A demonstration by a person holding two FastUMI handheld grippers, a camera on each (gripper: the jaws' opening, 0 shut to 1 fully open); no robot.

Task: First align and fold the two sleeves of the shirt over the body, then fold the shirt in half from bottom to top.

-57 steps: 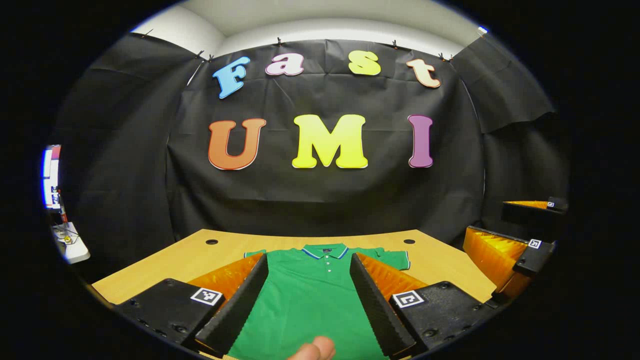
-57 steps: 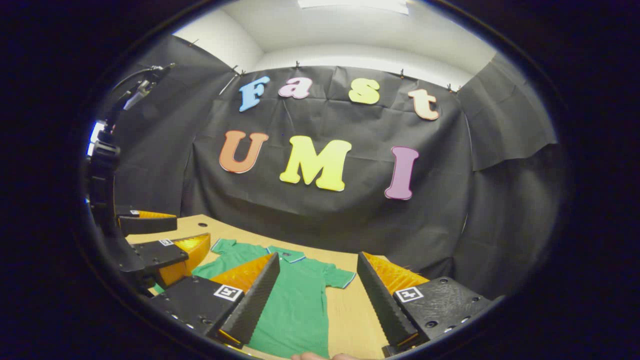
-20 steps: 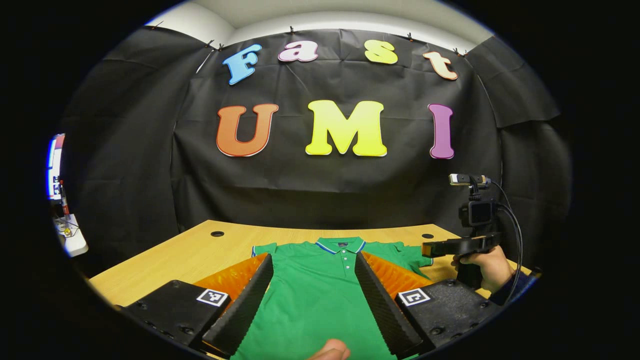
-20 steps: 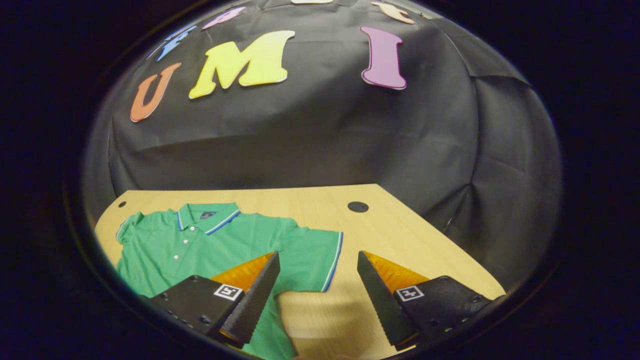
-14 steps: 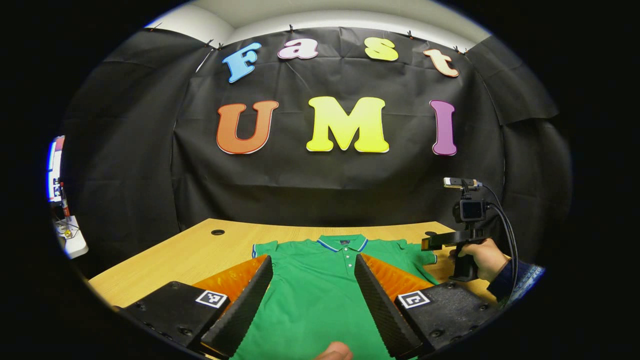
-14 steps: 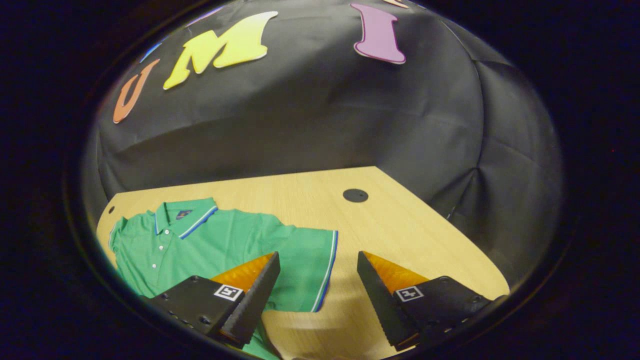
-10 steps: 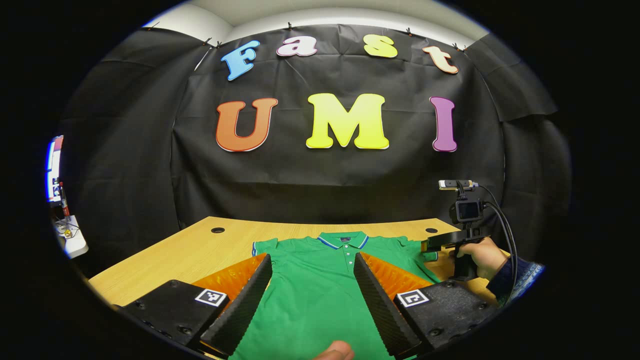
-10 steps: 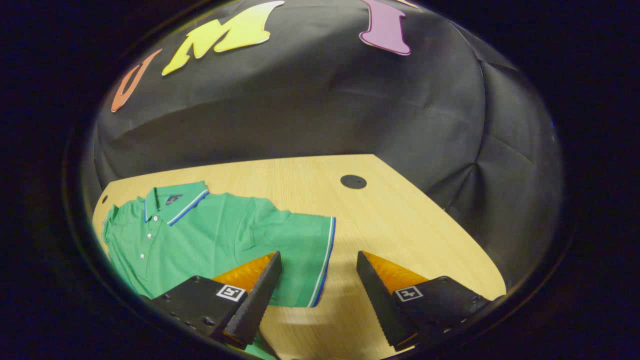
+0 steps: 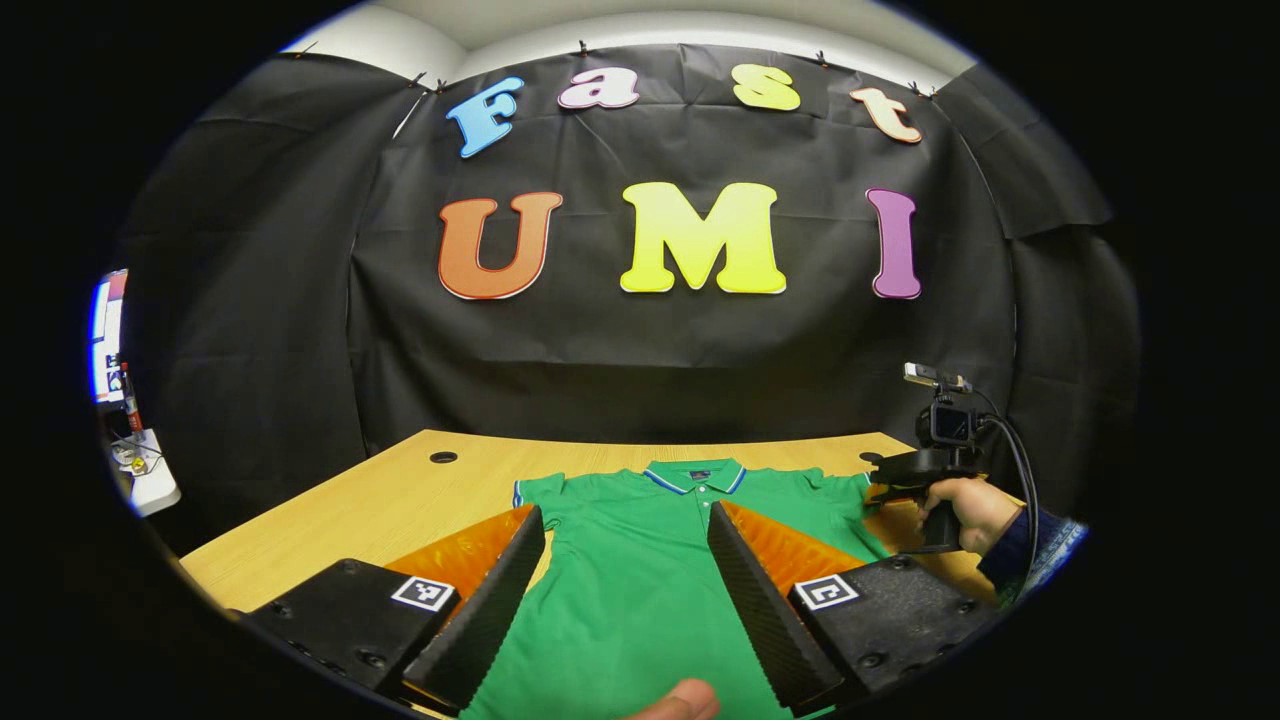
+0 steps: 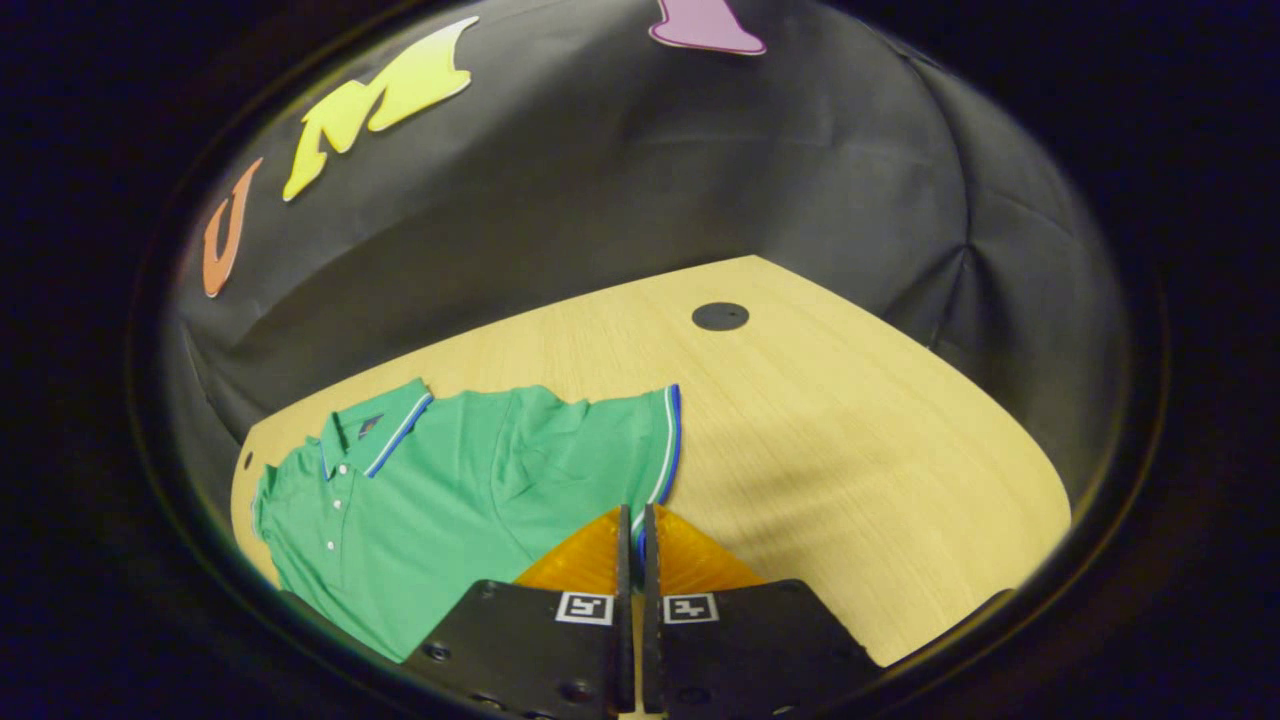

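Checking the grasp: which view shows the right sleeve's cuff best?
Right gripper view: the cuff runs close and sharp down into the shut right gripper. Left gripper view shows it small, far off beside that gripper.

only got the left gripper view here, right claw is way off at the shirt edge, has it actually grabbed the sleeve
observer: yes, in the right gripper view the right claw is shut, with the sleeve cuff pinched between its fingers.
operator: sleeve folded over yet
observer: no, it lies spread out on the table, pointing away from the collar, not yet over the body.
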